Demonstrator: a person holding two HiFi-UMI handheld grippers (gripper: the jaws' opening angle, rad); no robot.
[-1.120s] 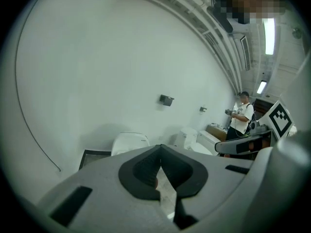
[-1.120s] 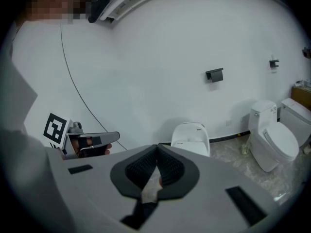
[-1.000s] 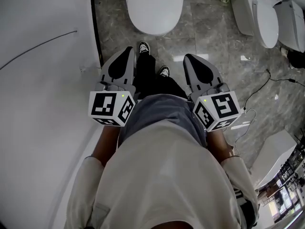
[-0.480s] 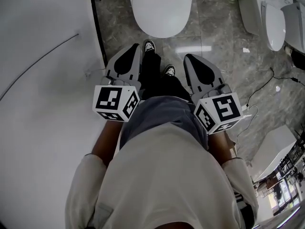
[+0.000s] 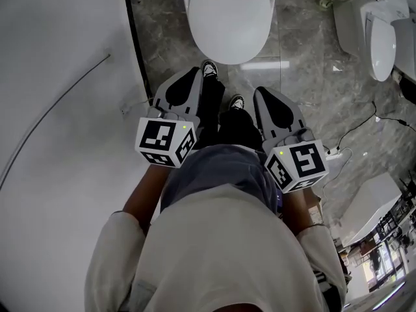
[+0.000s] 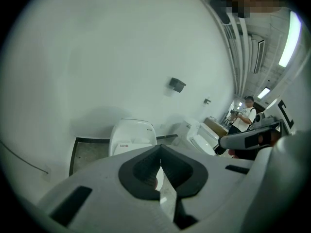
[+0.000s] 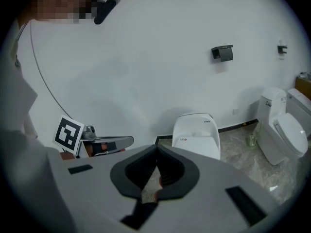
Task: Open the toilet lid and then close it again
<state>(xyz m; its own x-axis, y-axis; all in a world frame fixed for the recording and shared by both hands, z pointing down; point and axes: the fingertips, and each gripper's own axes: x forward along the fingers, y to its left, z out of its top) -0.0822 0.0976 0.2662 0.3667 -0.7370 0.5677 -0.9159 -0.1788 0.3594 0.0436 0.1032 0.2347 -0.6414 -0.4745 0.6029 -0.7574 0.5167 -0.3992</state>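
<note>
- Left grey two-jaw gripper (image 5: 192, 77) is holding its jaws pressed together on nothing, its tip looking slightly nearer the lid
- White oval plastic toilet lid (image 5: 229, 21) is lying shut straight ahead, long axis running away from the person
- Right grey two-jaw gripper (image 5: 261, 93) is likewise pinching nothing, jaws together

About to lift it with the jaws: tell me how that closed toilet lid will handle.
The toilet lid looks smooth and glossy, so probably slippery. It seems one rigid shell, likely pivoting at its rear rather than flexing.

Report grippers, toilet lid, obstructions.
Left gripper shut, empty. Right gripper shut, empty. Toilet lid down, untouched. Only the person's shoes before it.
</note>
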